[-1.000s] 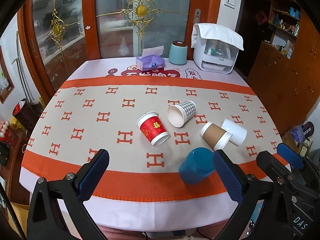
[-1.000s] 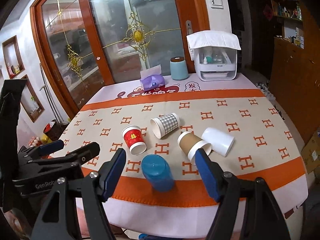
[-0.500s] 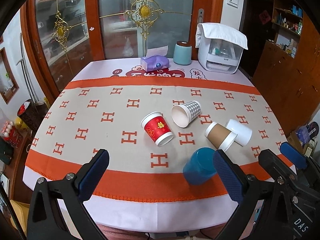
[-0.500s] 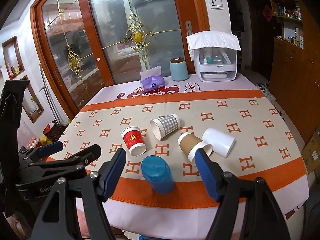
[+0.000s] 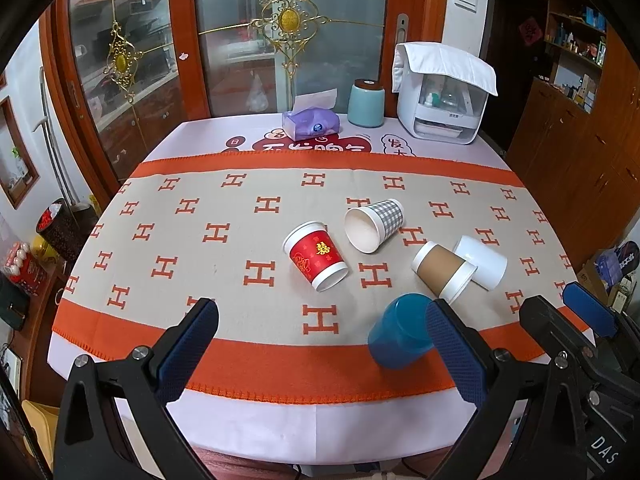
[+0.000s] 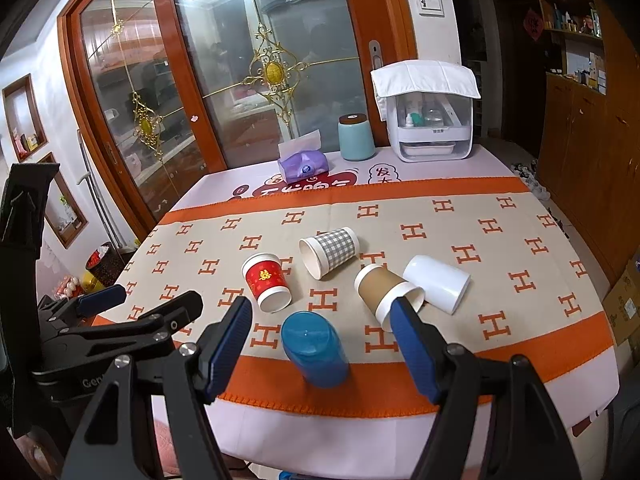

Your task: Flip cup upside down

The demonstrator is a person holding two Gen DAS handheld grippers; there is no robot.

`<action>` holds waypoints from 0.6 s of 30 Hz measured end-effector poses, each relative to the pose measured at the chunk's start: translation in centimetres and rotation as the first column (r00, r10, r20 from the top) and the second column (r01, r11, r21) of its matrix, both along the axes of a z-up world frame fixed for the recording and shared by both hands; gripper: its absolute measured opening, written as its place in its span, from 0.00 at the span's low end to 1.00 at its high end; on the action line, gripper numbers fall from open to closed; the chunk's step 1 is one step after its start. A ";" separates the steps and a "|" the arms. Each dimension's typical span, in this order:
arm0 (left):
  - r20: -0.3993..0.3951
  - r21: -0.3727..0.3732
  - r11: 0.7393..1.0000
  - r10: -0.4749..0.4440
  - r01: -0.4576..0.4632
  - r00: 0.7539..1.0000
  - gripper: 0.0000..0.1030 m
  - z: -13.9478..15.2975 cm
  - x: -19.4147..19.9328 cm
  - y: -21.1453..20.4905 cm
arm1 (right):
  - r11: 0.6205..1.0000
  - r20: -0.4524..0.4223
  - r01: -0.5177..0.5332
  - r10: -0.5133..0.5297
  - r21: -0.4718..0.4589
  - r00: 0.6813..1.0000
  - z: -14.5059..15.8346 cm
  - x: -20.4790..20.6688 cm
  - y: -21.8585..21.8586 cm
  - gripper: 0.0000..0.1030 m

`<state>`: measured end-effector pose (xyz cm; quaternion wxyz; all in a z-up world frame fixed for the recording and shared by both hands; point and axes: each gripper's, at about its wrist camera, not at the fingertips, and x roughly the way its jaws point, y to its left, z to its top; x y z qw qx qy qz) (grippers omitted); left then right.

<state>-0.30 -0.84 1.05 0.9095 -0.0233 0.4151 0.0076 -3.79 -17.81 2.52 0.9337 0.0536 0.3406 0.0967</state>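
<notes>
Worktop (image 6: pixel 520 344) w/ blue cup (image 6: pixel 314 354) inverted; both grippers' jaws spread, empty. Right view alone shows left gripper (image 6: pixel 136 304); left view shows right gripper (image 5: pixel 576 312).

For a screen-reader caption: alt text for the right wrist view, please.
Open right gripper hovers over a blue cup standing upside down on the patterned tablecloth. Four paper cups lie on their sides beyond it.

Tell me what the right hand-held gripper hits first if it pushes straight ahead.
Most likely the blue cup, standing upside down between the open right hand-held gripper fingers; depth is uncertain.
</notes>
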 end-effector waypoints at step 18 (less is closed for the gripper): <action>0.000 -0.007 1.000 0.005 -0.005 1.000 0.99 0.0 0.4 0.4 | 1.000 0.006 0.003 -0.003 -0.002 1.000 -0.1 0.2 0.1 0.70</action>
